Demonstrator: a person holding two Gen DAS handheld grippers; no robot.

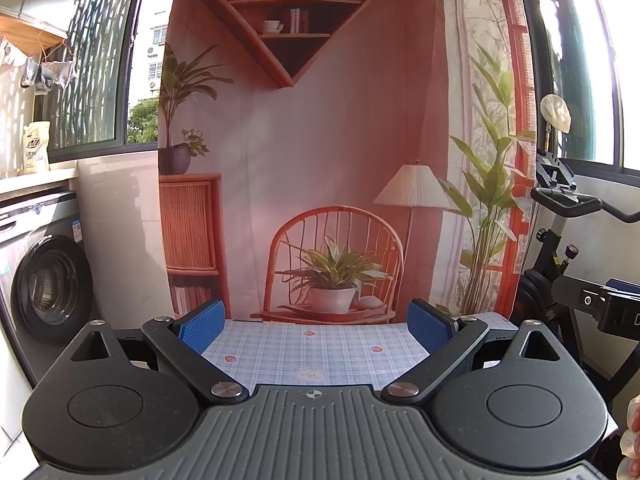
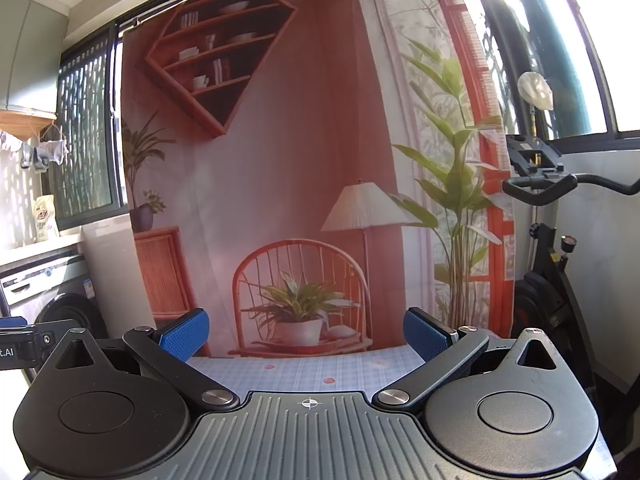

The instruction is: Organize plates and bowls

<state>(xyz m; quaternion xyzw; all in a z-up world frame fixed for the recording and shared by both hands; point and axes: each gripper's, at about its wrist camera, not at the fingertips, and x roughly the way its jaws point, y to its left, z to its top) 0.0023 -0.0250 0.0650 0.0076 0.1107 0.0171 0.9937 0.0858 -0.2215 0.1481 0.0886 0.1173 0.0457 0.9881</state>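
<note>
No plates or bowls show in either view. My left gripper (image 1: 316, 326) is open and empty, its blue pads wide apart, held above the far part of a table with a blue checked cloth (image 1: 312, 354). My right gripper (image 2: 306, 334) is also open and empty, above the same cloth (image 2: 312, 368) near its far edge. The right gripper's body shows at the right edge of the left wrist view (image 1: 612, 306), and the left gripper's body at the left edge of the right wrist view (image 2: 20, 344).
A printed backdrop (image 1: 320, 140) of a room with shelf, chair and plants hangs just behind the table. A washing machine (image 1: 44, 280) stands to the left. An exercise bike (image 2: 552, 248) stands to the right. Windows run along both sides.
</note>
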